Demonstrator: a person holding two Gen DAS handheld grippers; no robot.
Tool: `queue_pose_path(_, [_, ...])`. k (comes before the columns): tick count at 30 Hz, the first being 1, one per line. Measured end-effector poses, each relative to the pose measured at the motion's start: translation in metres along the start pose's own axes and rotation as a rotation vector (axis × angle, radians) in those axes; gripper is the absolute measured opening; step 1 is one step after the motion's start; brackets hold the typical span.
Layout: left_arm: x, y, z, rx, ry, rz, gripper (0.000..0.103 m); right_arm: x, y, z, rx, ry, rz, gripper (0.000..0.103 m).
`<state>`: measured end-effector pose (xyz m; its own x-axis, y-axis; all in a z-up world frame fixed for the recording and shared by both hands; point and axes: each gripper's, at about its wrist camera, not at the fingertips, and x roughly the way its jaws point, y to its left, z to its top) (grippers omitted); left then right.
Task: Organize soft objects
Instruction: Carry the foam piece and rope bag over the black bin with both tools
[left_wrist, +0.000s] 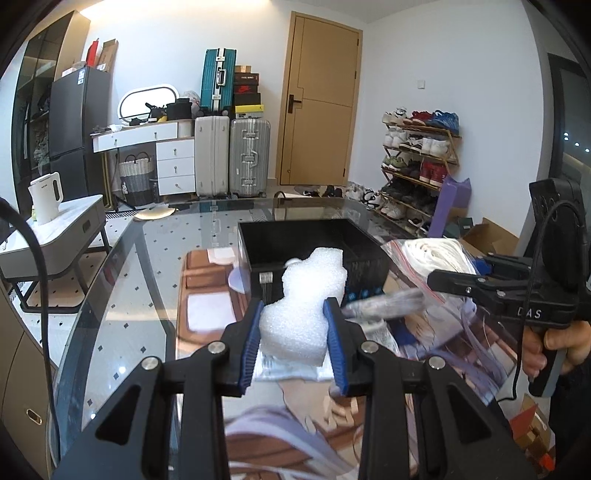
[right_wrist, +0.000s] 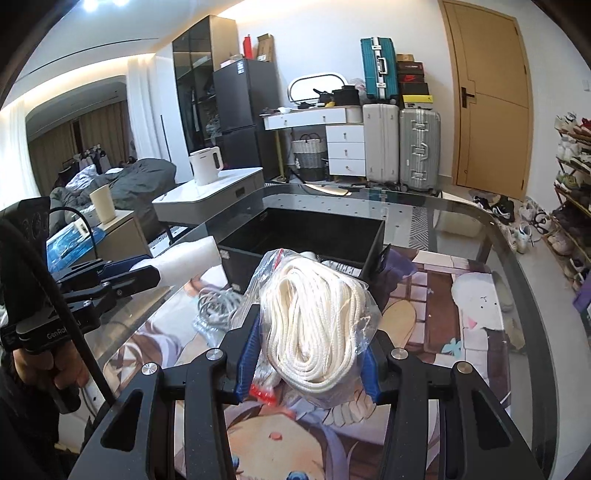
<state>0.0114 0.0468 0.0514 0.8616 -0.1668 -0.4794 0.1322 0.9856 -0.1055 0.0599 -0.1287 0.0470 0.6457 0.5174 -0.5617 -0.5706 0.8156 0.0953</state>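
So my left gripper (left_wrist: 293, 314) is squeezing the white foam piece (left_wrist: 303, 306), light and squishy, gripped low. My right gripper (right_wrist: 310, 343) clamps the bagged rope (right_wrist: 317, 317); slippery plastic, so I'm holding mid-bundle. Both hover just short of the black box (right_wrist: 306, 236).

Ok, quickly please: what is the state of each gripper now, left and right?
Left gripper: closed on the white foam piece.
Right gripper: closed on the bag of white rope.

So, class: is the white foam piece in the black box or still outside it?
Outside: the left hand-held gripper holds the foam piece before the black box.
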Motion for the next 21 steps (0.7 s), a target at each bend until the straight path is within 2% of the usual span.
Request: queue_pose_path(21, [0.050, 0.011, 0.049, -0.015, -0.014, 0.029, 0.032, 0.033, -0.009, 0.052, -0.012, 0.019, -0.038, 0.046])
